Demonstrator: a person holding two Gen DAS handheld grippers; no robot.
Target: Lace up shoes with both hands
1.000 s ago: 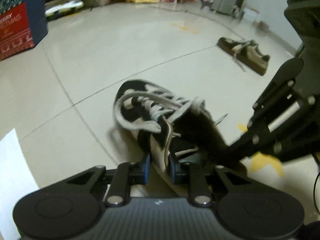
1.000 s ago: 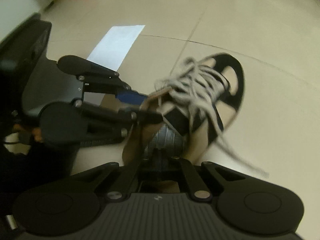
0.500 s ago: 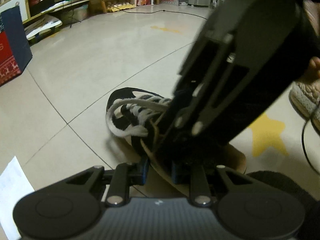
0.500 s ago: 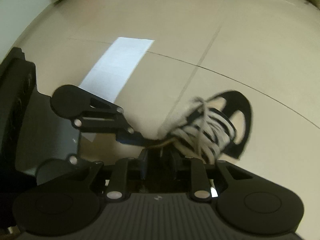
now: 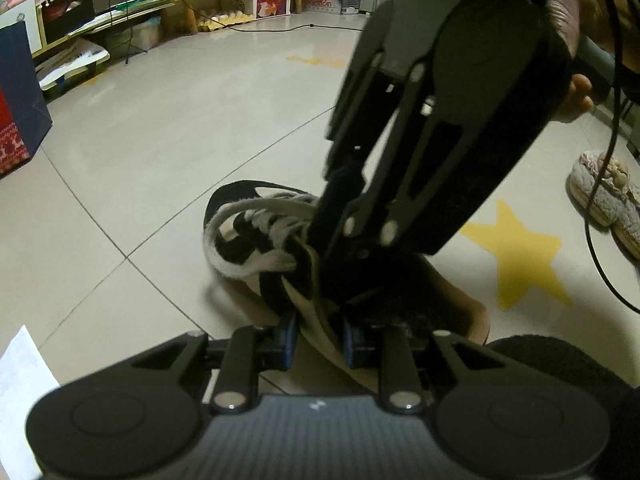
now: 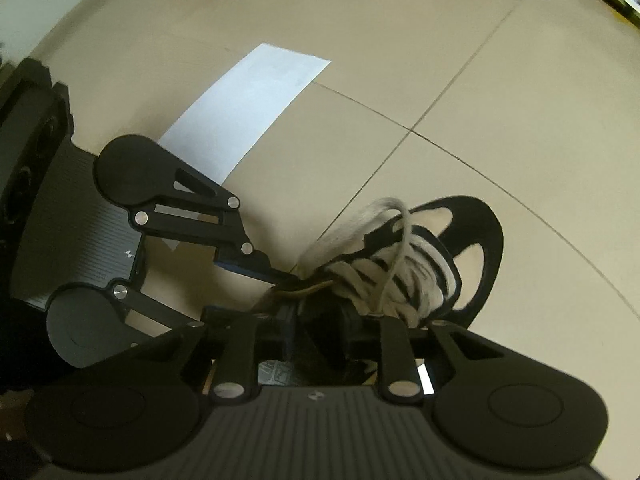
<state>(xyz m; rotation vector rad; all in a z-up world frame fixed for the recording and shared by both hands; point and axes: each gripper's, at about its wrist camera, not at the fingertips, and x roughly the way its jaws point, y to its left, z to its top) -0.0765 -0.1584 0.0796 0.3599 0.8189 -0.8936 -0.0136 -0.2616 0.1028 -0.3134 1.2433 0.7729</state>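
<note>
Tiled floor (image 5: 168, 128) with a white sheet of paper (image 6: 248, 108) and a yellow star sticker (image 5: 520, 256); a black-and-white shoe (image 5: 256, 236) with pale laces (image 6: 404, 276) lies on it. The left gripper (image 5: 318, 342) holds the shoe's side wall in narrow jaws. The right gripper (image 6: 318, 330) reaches into the shoe's opening, its jaws closing around something dark that cannot be made out.

Black-and-cream sneaker (image 5: 256, 240) on the tiled floor, toe pointing away. Thick off-white laces (image 6: 400, 272) already crisscrossed up the front, looking fuzzy and loose, one thin loop arching over the top. Side wall near the collar pinched, heel end hidden.
</note>
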